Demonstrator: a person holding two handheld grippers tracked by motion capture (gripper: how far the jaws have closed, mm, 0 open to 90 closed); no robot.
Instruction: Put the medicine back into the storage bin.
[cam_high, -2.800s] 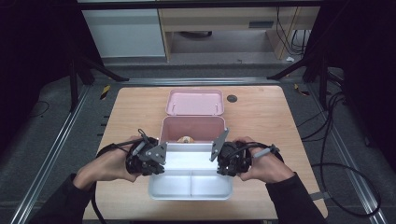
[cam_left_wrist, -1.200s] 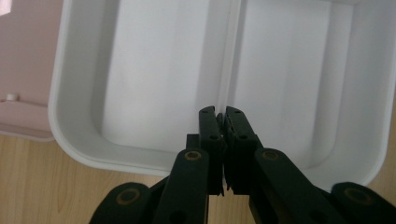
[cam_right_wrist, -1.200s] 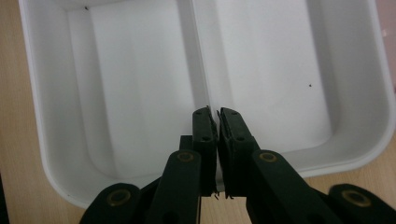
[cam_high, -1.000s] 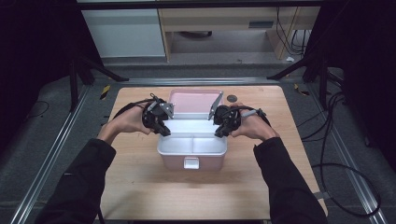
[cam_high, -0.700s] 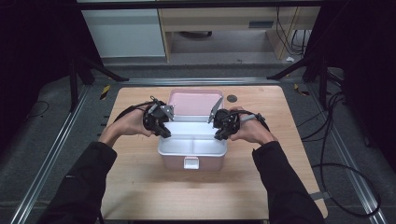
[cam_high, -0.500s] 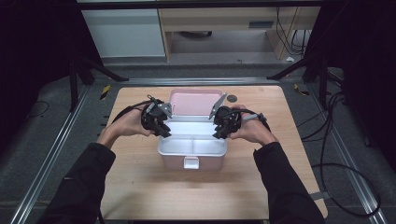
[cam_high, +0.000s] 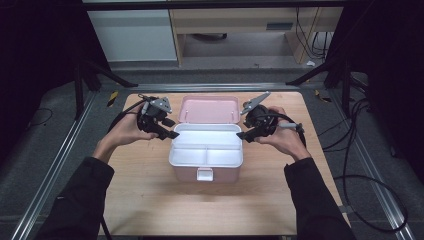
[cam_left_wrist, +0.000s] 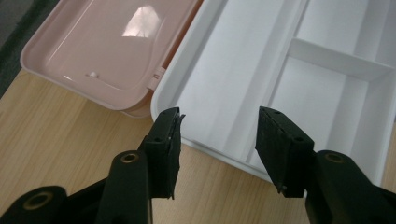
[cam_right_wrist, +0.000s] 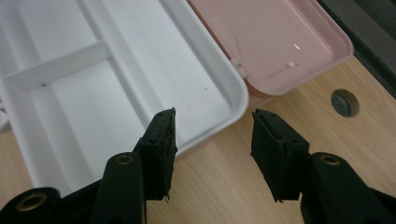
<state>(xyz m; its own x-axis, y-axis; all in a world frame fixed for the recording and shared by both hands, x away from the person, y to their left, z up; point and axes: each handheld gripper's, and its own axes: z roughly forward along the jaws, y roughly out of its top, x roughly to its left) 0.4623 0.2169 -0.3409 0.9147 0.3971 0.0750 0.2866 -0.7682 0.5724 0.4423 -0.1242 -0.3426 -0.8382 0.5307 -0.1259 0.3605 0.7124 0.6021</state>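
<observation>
The left hand-held gripper (cam_left_wrist: 217, 140) stands with its jaws apart, and they have just been opening; nothing is pinched between them, though the near rim of the white tray (cam_left_wrist: 261, 74) lies under the gap. The right hand-held gripper (cam_right_wrist: 212, 140) is likewise spread and has just been opening, with the tray's rounded corner showing between its jaws, untouched by either pad. From above, the left hand-held gripper (cam_high: 167, 132) sits just off the tray's left end and the right hand-held gripper (cam_high: 245, 134) just off its right end, one at each short side. That mirrored stance reads as a two-handed carry: a wide, shallow insert stays level only when it is taken at both ends.

The white tray (cam_high: 206, 148) now rests in the top of the pink box (cam_high: 192, 173), its rim lying over the box's walls, its long rear compartment and two front compartments bare. It appears to be seated, which would explain both releases. The pink lid (cam_high: 209, 109) lies folded back flat on the wooden surface (cam_high: 150, 200) behind the tray, hinged along the rear edge, so the opening stays free. The white latch (cam_high: 204, 174) hangs at the box's front, unfastened. A small round grommet (cam_right_wrist: 344, 102) is set into the surface just beyond the lid's corner
</observation>
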